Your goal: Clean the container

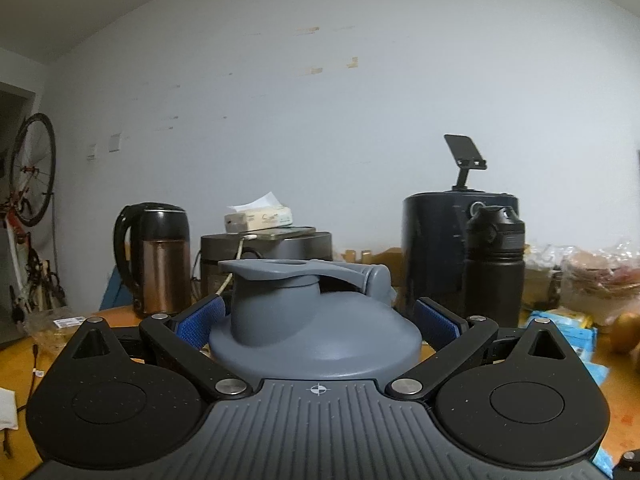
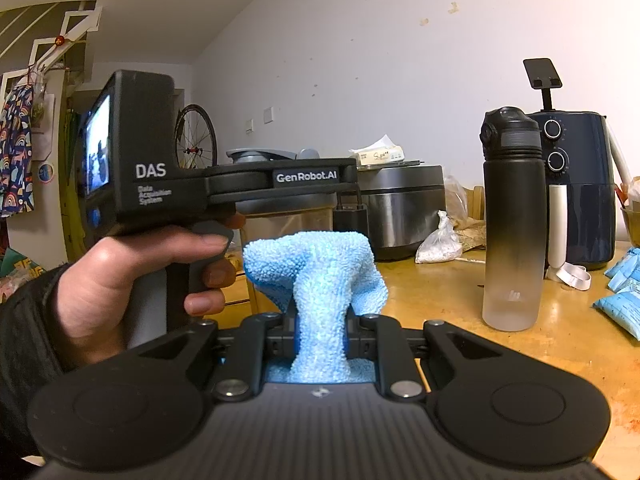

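The container has a clear body [image 2: 280, 220] and a grey flip-top lid [image 1: 316, 340]. My left gripper [image 1: 318, 312] is shut on it just under the lid, its blue pads [image 1: 200, 320] pressing on both sides. In the right wrist view the left gripper [image 2: 344, 184] is seen side-on in a person's hand [image 2: 132, 280], holding the container level. A fluffy light blue cloth [image 2: 320, 272] is bunched in my right gripper [image 2: 322, 328], which is shut on it. The cloth sits just in front of the container's lower body and hides it.
On the wooden table [image 2: 440, 300] a black water bottle [image 2: 510, 220] stands to the right. Behind it are a dark blue air fryer [image 2: 576, 184] and a steel rice cooker [image 2: 400, 208]. A kettle [image 1: 156, 260] stands at the left, blue packets [image 2: 624, 304] at the right edge.
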### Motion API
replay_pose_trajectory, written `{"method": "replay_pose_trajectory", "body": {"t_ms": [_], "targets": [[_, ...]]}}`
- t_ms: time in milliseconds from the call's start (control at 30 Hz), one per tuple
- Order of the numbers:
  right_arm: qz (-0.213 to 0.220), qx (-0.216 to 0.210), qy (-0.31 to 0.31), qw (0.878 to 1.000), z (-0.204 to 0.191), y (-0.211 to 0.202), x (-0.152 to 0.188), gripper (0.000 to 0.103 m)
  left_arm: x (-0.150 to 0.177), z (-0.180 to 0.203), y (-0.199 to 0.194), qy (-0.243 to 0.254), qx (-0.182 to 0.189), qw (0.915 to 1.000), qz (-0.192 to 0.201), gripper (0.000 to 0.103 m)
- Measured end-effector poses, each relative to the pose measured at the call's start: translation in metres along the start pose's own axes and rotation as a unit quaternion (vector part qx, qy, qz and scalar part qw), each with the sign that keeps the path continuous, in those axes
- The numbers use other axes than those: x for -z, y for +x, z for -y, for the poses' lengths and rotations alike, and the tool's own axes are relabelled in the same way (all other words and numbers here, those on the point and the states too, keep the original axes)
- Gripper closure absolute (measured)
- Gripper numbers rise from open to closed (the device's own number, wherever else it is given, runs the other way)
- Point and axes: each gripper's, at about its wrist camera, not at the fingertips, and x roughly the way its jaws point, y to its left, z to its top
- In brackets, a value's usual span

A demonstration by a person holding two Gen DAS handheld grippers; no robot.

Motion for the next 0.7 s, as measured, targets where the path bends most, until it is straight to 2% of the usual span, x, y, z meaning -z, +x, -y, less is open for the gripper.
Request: {"method": "replay_pose_trajectory", "body": {"t_ms": [433,467,533,700], "targets": [[0.000,-0.001,0.000,1.000,0.0010,0.0000,0.0004,0.089,-0.0006,0.0002,0.0029,-0.001,-0.023,0.9996,-0.016,0.000],[0.000,-0.001,0.000,1.000,0.0005,0.0004,-0.0001,0.089,-0.0004,0.0004,0.0033,-0.001,-0.022,0.9996,-0.019,0.000],[0.000,-0.002,0.000,1.000,0.0003,0.0007,-0.0002,0.089,0.0000,0.0010,0.0041,0.000,-0.019,0.9995,-0.024,0.008],[0.000,-0.002,0.000,1.000,-0.0002,0.0011,-0.0002,0.089,-0.0002,0.0023,0.0039,0.001,-0.017,0.9995,-0.027,0.008]]}}
